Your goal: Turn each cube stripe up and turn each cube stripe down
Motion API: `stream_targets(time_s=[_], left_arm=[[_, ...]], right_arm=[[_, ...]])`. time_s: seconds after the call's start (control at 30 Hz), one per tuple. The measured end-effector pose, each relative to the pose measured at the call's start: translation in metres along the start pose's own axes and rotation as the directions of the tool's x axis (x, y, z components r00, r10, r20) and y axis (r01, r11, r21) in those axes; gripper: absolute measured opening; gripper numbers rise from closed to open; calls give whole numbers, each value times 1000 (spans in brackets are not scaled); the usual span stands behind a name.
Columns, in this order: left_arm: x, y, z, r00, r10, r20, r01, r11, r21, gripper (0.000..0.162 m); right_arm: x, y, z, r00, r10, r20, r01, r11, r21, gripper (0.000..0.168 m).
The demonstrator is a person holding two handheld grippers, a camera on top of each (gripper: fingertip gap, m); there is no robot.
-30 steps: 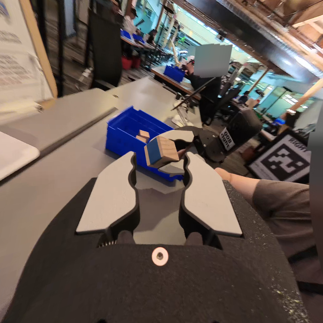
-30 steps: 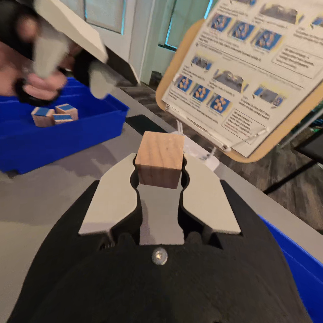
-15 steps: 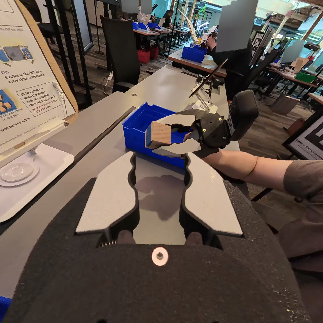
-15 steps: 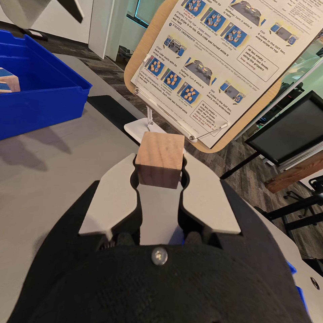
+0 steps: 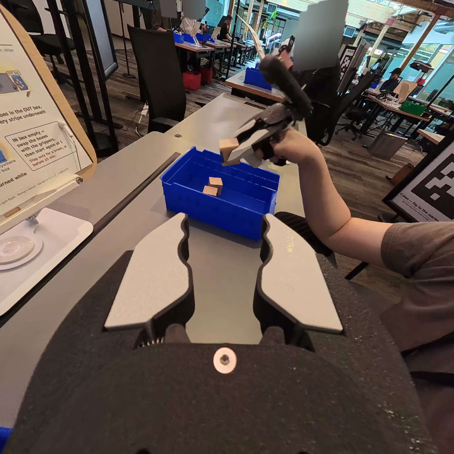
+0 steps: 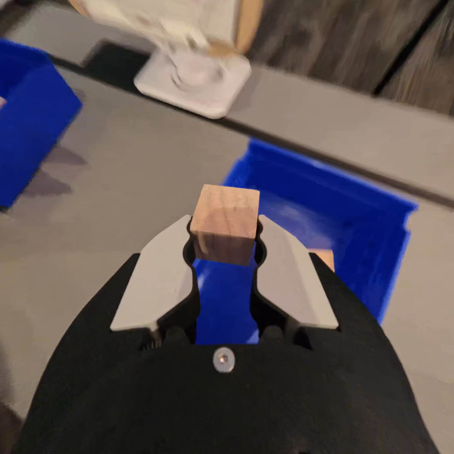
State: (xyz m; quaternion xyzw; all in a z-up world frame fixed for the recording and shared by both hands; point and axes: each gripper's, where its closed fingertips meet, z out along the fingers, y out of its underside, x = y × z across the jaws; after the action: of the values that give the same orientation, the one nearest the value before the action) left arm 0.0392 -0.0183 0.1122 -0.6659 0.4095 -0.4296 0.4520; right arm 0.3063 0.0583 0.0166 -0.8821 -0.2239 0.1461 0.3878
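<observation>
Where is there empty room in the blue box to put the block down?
The blue bin is mostly bare. Two cubes sit together mid-floor; the floor toward its right wall and along its near wall is free. The right gripper holds the wooden cube above the far rim.

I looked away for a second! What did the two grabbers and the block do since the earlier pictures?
The right gripper carried its wooden cube away from the instruction board to above a blue bin, tipping downward. Two plain cubes lie inside. Unchanged: it stays shut on the cube, and the left gripper stays open and empty over the table.
</observation>
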Motion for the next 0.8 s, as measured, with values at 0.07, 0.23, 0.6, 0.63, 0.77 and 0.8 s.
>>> stream_targets(time_s=[0.07,0.23,0.6,0.63,0.77,0.8], left_arm=[[0,2,0,1000,13,10,-13,1000,-17,56],[-2,7,5,999,16,28,-15,999,-50,56],[-2,15,12,999,15,28,-13,996,-90,55],[-2,15,12,1000,16,26,-13,996,-91,55],[1,17,14,1000,20,18,-18,995,-101,55],[1,18,15,1000,23,17,-21,994,-105,55]], right_arm=[[14,33,13,998,50,40,-43,985,-167,47],[18,85,49,995,92,48,-60,890,-452,48],[21,120,102,995,93,-21,-88,800,-593,47],[22,121,105,995,95,-28,-93,798,-595,47],[25,120,111,994,101,-46,-109,805,-583,47],[28,119,112,994,98,-55,-112,810,-576,47]])
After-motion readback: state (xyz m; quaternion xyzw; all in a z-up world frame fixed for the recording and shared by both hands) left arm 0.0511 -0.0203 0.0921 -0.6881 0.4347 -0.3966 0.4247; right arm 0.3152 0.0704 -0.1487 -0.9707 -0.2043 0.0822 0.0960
